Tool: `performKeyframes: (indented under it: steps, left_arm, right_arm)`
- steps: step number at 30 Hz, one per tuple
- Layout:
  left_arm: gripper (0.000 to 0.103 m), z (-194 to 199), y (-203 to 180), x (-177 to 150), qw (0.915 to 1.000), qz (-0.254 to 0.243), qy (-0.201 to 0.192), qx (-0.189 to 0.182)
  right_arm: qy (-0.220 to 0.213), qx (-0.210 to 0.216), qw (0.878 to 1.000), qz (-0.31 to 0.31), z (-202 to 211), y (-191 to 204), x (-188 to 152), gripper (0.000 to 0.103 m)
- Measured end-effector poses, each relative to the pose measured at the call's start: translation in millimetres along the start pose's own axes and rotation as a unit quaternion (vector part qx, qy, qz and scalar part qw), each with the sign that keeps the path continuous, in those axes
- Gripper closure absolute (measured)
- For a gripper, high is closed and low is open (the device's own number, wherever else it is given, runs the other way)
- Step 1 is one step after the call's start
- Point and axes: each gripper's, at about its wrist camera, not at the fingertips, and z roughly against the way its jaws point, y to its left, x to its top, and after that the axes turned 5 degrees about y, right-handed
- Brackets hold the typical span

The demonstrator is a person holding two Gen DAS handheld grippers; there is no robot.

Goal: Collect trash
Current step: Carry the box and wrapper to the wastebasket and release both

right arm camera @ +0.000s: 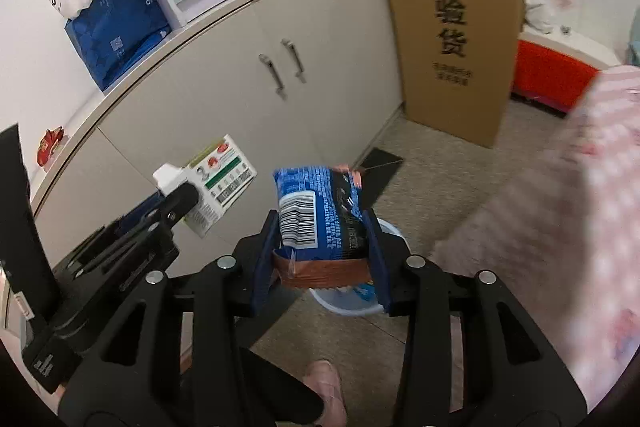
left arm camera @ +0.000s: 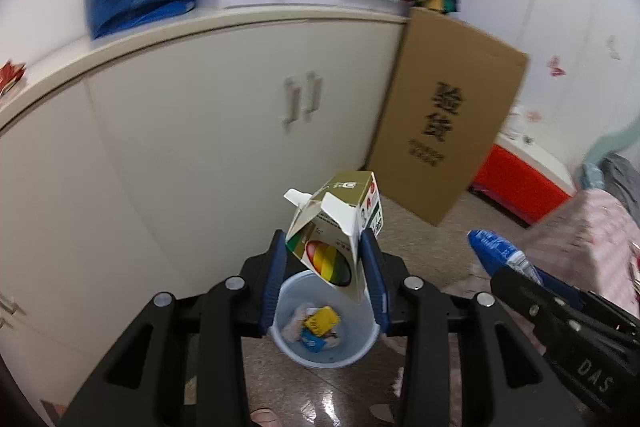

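We hold a small cardboard carton (left arm camera: 336, 227) with bright coloured stripes in our left gripper (left arm camera: 326, 267), pinched between the blue pads, right above the pale blue plastic bin (left arm camera: 362, 341) on the floor. Scraps already lie in the bin (a yellow one and a blue one). Our right gripper (right arm camera: 322, 255) has a blue crinkly snack packet (right arm camera: 316, 215) between its pads, partly open, also over the bin. Behind stands a white cupboard (left arm camera: 192, 131), with a tall brown cardboard sheet (left arm camera: 448, 115) leaning beside it.
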Motion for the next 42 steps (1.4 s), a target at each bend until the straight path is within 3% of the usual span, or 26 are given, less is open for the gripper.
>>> performKeyframes:
  steps: [1, 3, 9, 21, 31, 38, 42]
  left_arm:
    - [0.066, -3.7, 4.0, 1.9, 1.0, 0.004, 0.002, 0.006]
    - [0.066, -14.8, 13.6, 4.5, 0.9997, 0.01, 0.011, 0.022]
    - [0.066, -31.2, 19.6, 1.8, 0.9991, 0.008, 0.031, 0.029]
    - [0.066, -28.8, 5.5, -4.7, 0.9989, -0.005, 0.041, 0.02]
    - [0.066, -36.5, -10.3, -4.1, 0.9984, -0.02, 0.048, 0.02]
    - [0.065, -51.7, -23.9, 3.4, 0.9982, -0.025, 0.05, 0.021]
    - [0.059, -60.9, -27.1, 6.9, 0.9989, -0.011, 0.041, 0.019]
  right_arm:
    - [0.0, -0.002, 1.0, -0.001, -12.3, 0.7, 2.4, 0.043]
    - [0.008, -0.015, 1.0, -0.003, -31.3, 0.6, 3.7, 0.035]
    - [0.028, -0.011, 0.999, -0.013, -48.0, -0.1, -7.6, 0.032]
    - [0.019, -0.018, 0.999, -0.027, -29.0, -11.4, -19.7, 0.028]
    - [-0.032, -0.058, 0.997, -0.026, -9.5, -17.8, -17.3, 0.027]
    - [-0.06, -0.063, 0.995, -0.046, -7.8, -29.5, -13.9, 0.025]
    - [-0.064, -0.062, 0.995, -0.054, -8.9, -35.4, -13.6, 0.025]
